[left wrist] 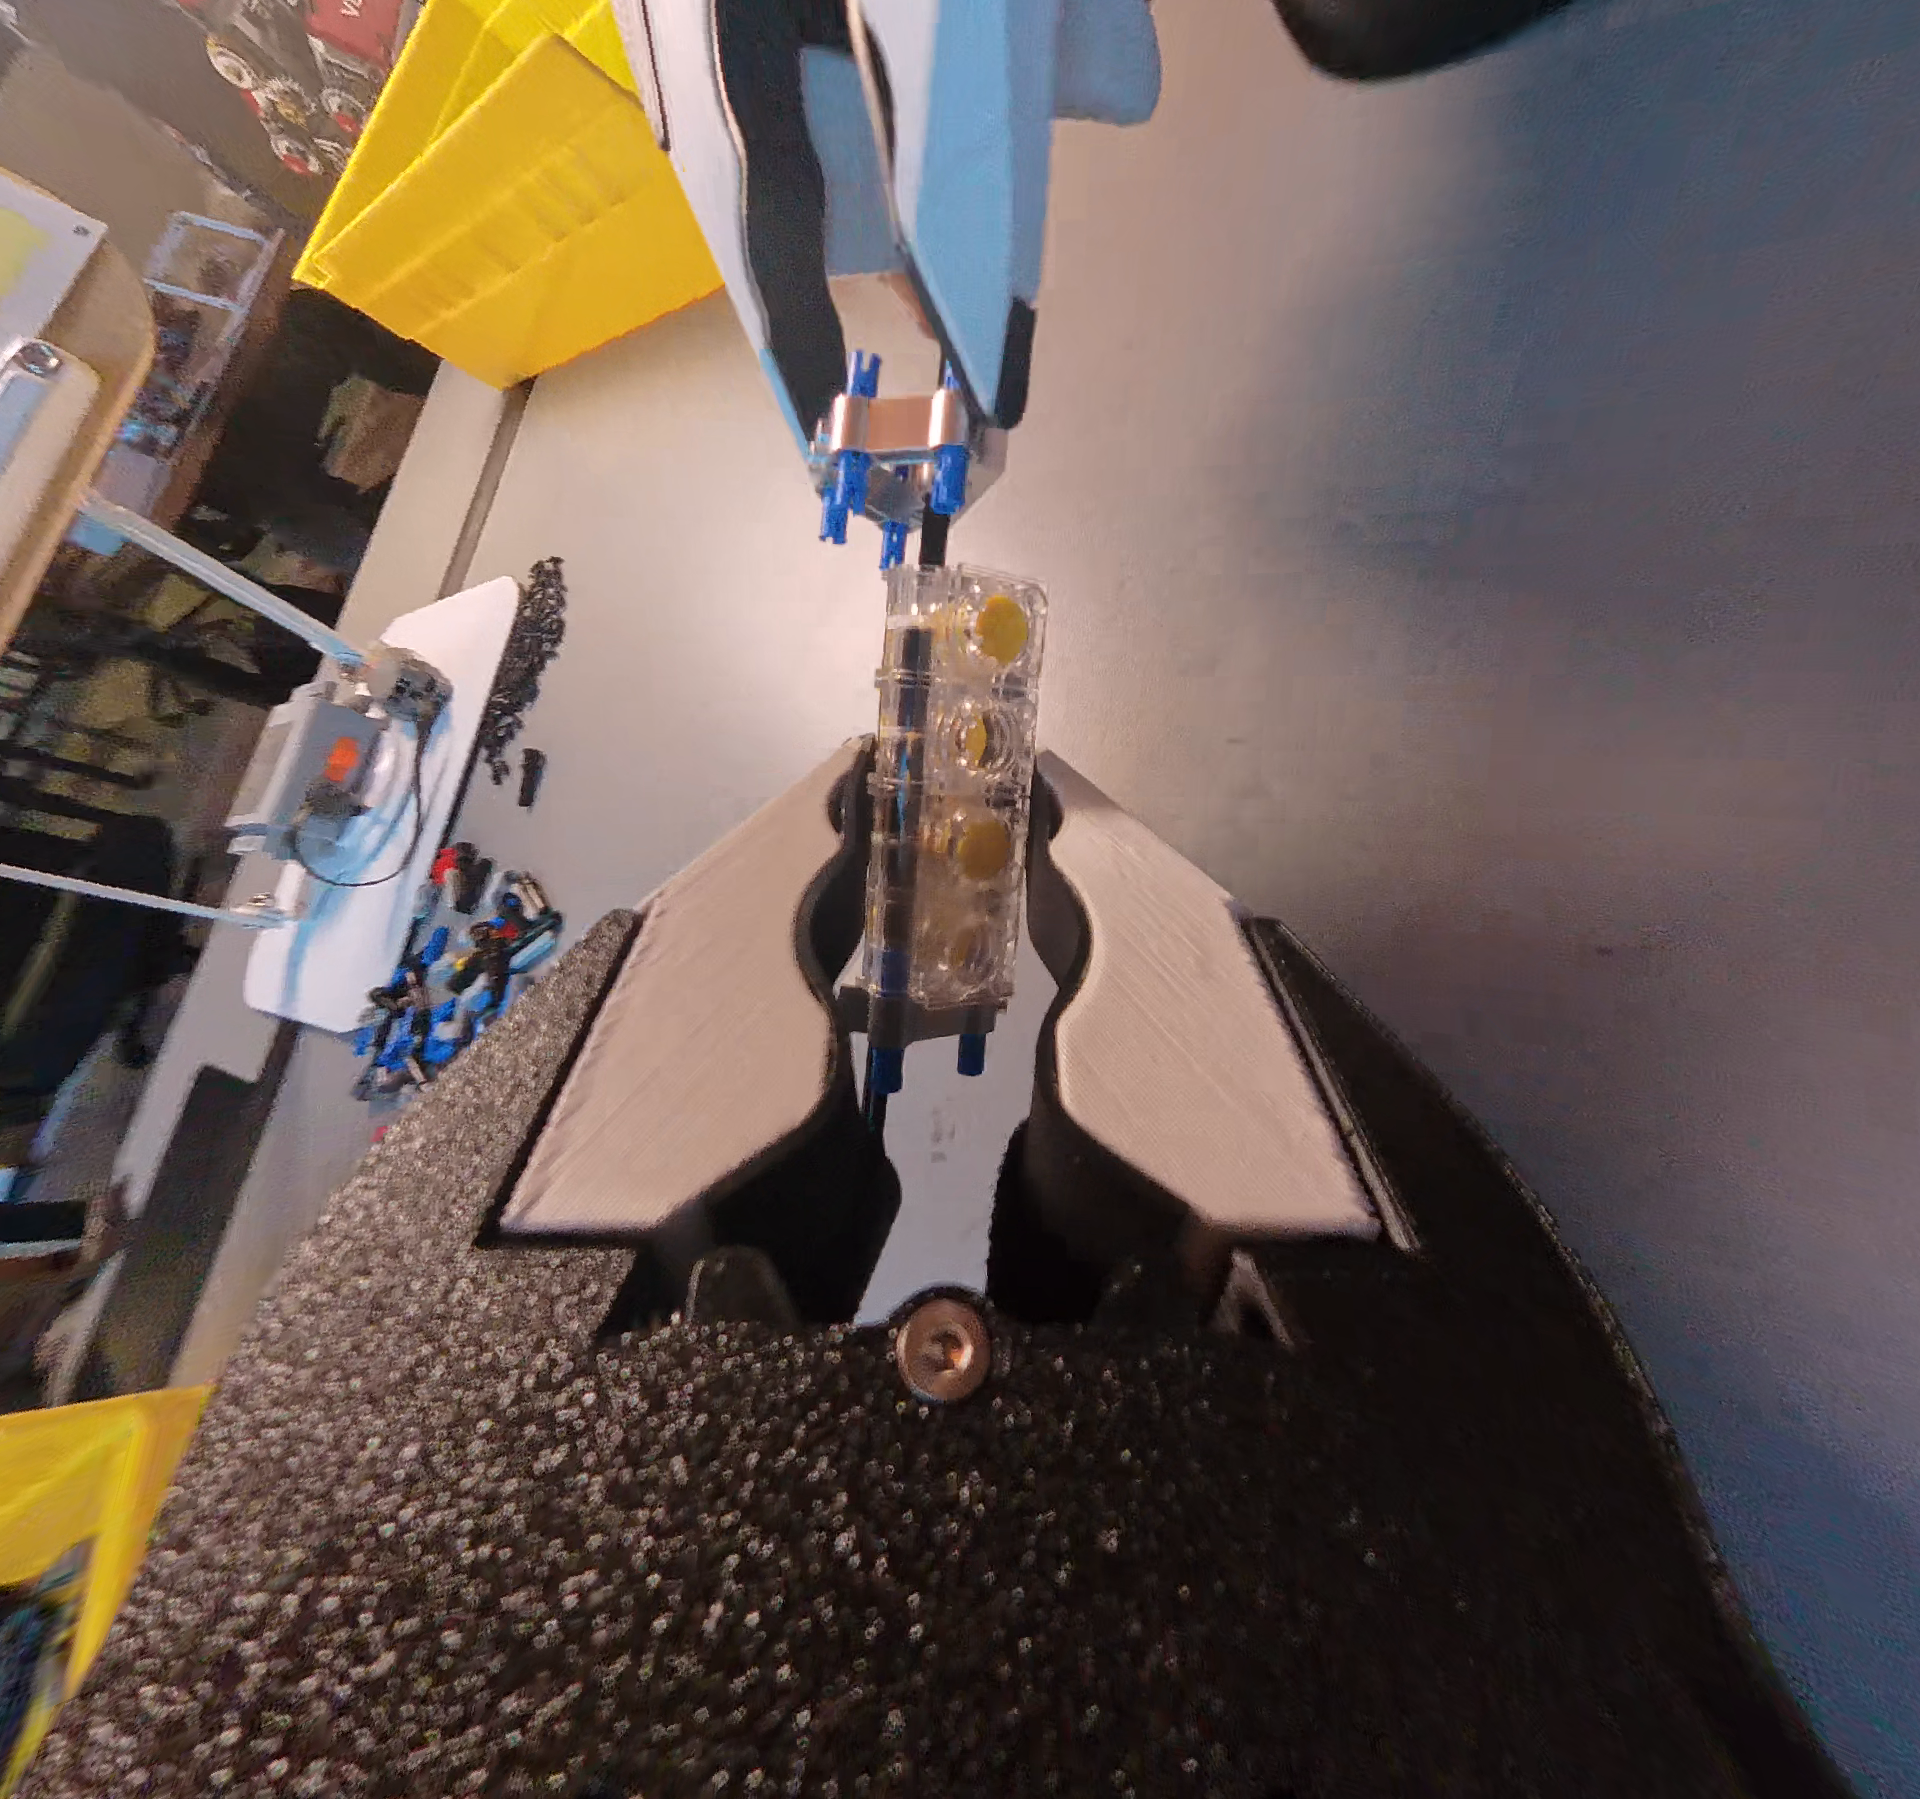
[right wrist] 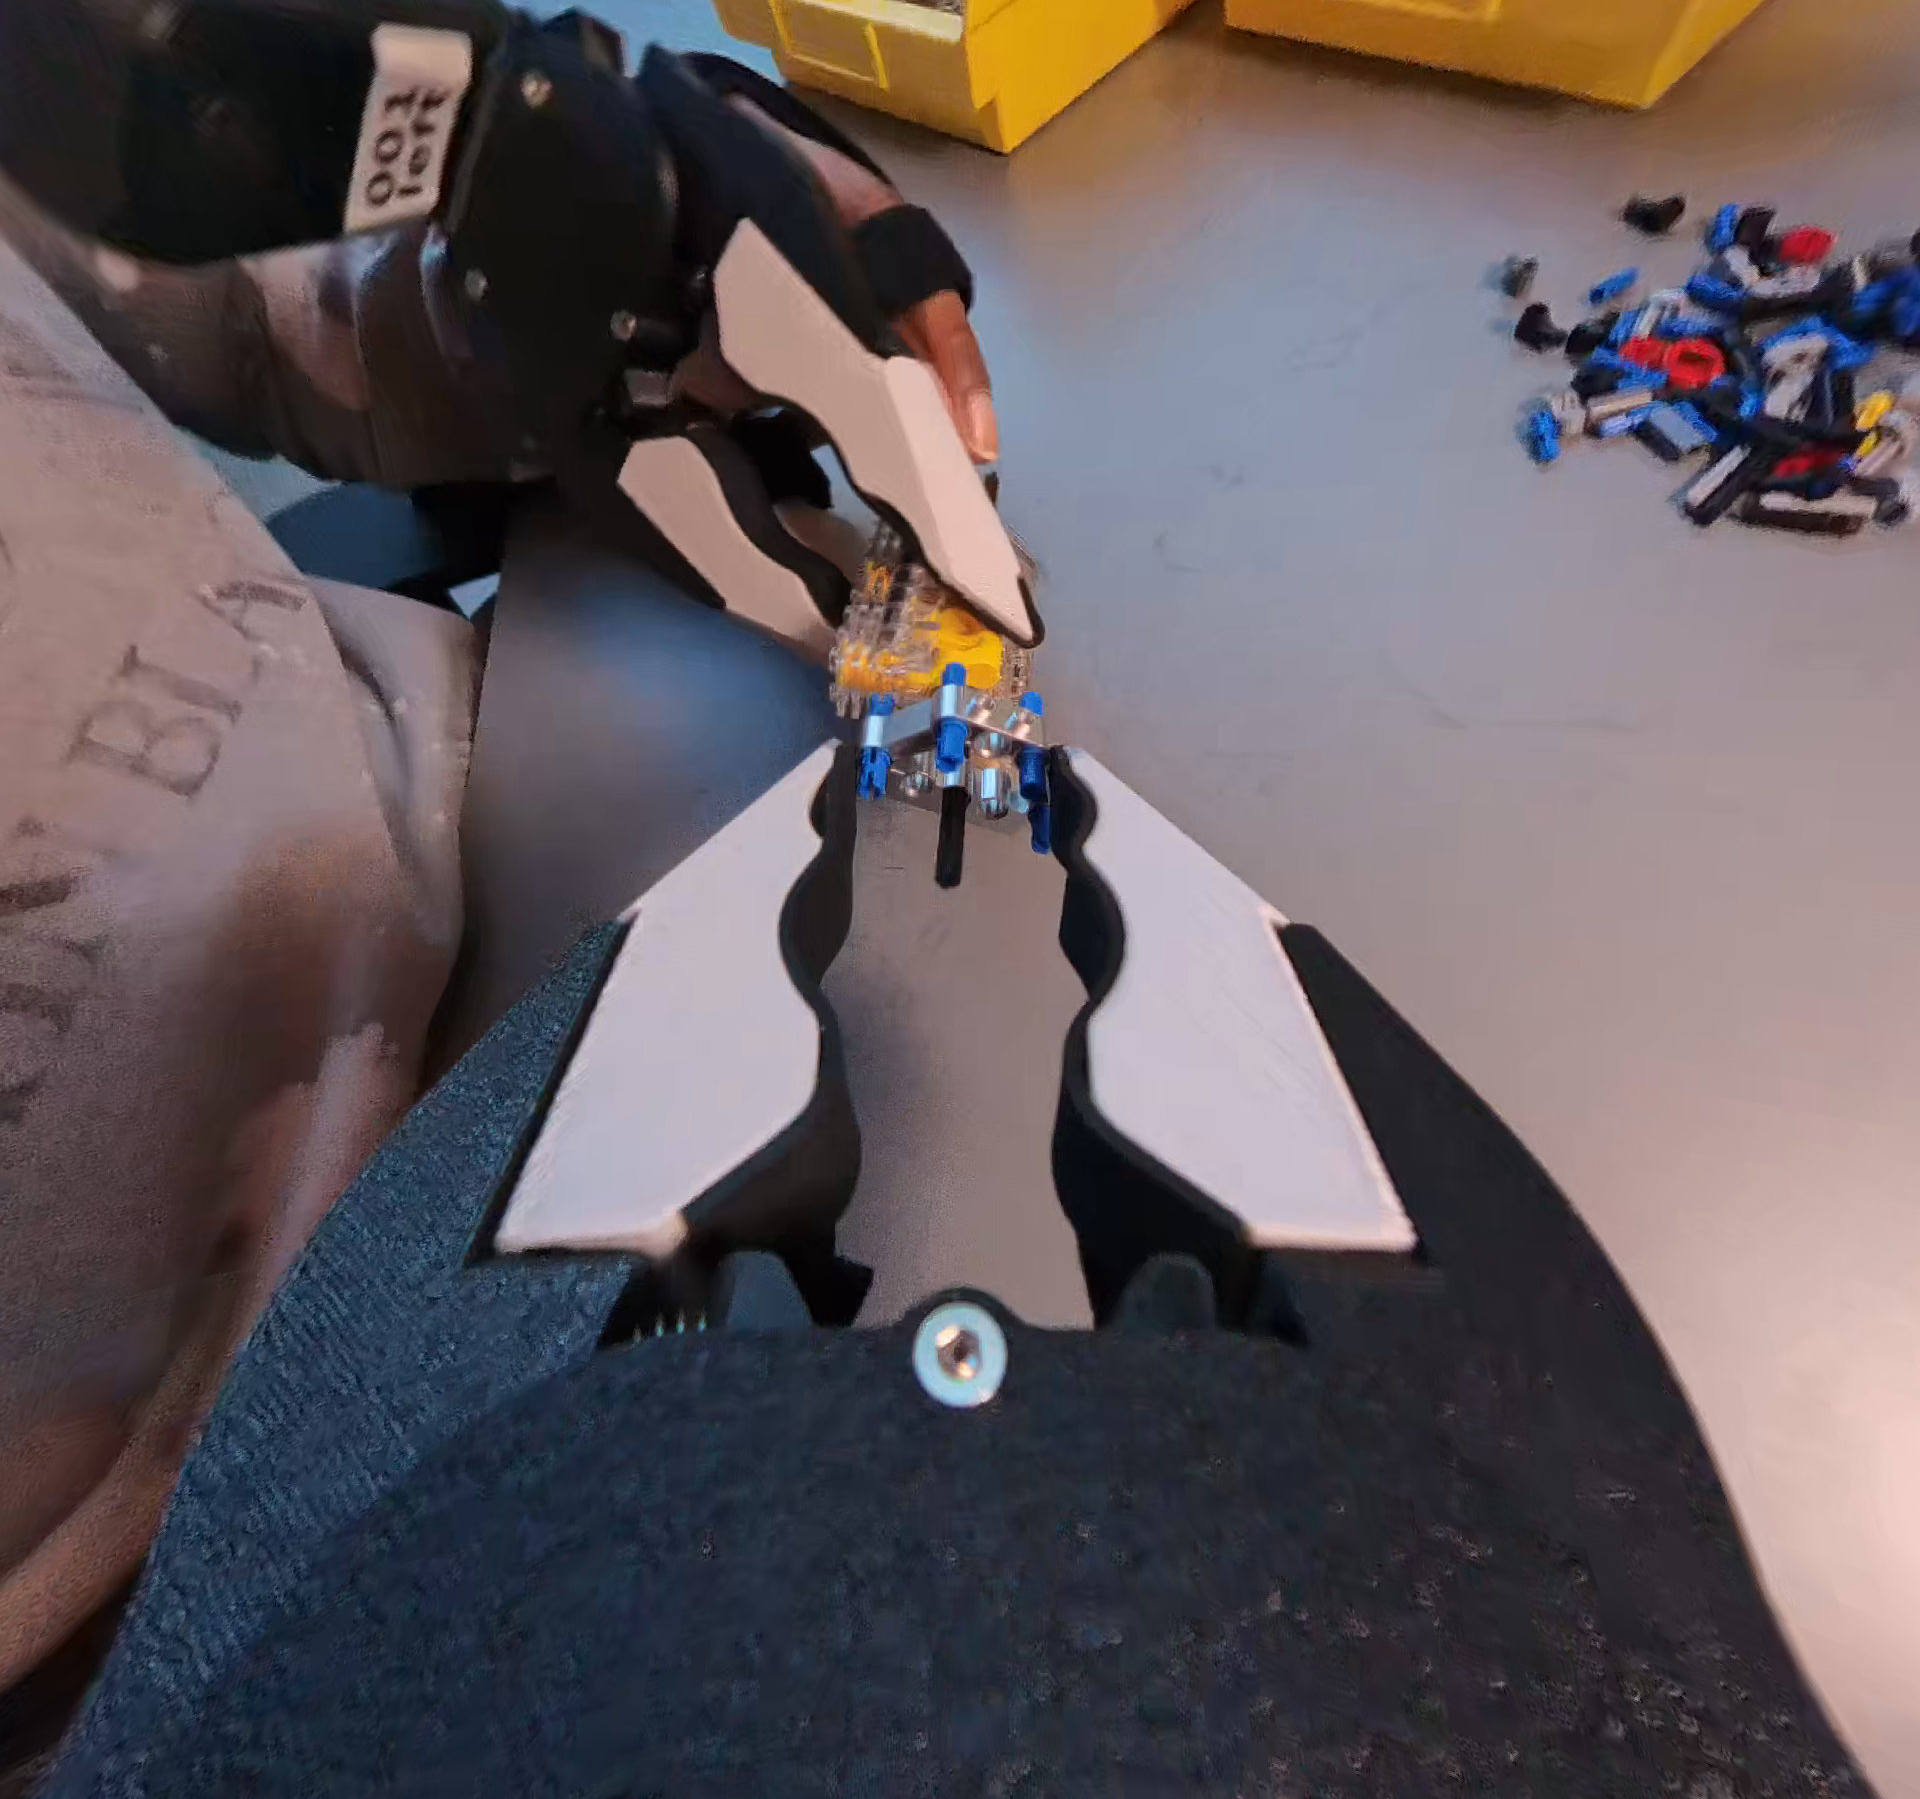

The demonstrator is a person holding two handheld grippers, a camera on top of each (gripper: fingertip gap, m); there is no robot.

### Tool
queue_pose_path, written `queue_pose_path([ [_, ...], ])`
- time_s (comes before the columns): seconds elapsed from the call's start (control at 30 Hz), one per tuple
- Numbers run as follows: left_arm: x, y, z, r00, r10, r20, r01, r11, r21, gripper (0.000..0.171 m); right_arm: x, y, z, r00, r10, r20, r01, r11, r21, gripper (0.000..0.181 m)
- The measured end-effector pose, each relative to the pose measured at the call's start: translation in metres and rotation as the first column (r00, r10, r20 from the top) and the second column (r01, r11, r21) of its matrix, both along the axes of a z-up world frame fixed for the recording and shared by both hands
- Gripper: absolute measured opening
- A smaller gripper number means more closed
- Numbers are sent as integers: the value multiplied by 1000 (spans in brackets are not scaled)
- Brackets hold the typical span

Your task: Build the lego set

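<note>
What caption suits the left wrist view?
Left tongs grip a clear block with yellow discs, meeting right tongs holding a grey piece with blue pegs.

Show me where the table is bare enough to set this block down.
Bare grey table lies between the right hand-held gripper and the loose parts pile, and below that pile. In the left wrist view, the whole right side is bare. Crowded: the yellow bins at the back, and around the pile.

The clear glossy plastic block with yellow discs [left wrist: 956,804] sits in the left claw [left wrist: 948,783], whose matt white ribbed plastic fingers [left wrist: 707,1053] emerge from a rough speckled black body [left wrist: 831,1541]. Beneath the block, the smooth grey bench [left wrist: 1455,710] shows a dull sheen.
</note>
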State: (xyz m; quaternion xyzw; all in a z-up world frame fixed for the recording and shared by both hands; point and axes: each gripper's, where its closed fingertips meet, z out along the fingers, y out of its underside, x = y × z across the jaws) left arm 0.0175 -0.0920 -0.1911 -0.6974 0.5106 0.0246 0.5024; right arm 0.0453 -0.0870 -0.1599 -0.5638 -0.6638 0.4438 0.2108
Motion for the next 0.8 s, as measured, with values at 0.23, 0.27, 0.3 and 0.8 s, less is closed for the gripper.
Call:
queue_pose_path([
  [0.23,26,-23,28,874,-69,481,234,927,-293,24,3,-23,34,953,292,-86,-185,780,598,34],
  [0.27,30,-28,34,825,-78,559,303,897,-323,24,4,-27,38,938,343,-58,-218,709,670,34],
  [0.3,33,-35,41,766,-83,638,382,856,-347,25,5,-32,43,919,393,-24,-256,641,723,34],
  [0.8,38,-62,78,434,-97,896,691,674,-262,25,-3,-69,93,855,509,93,-447,636,629,56],
])
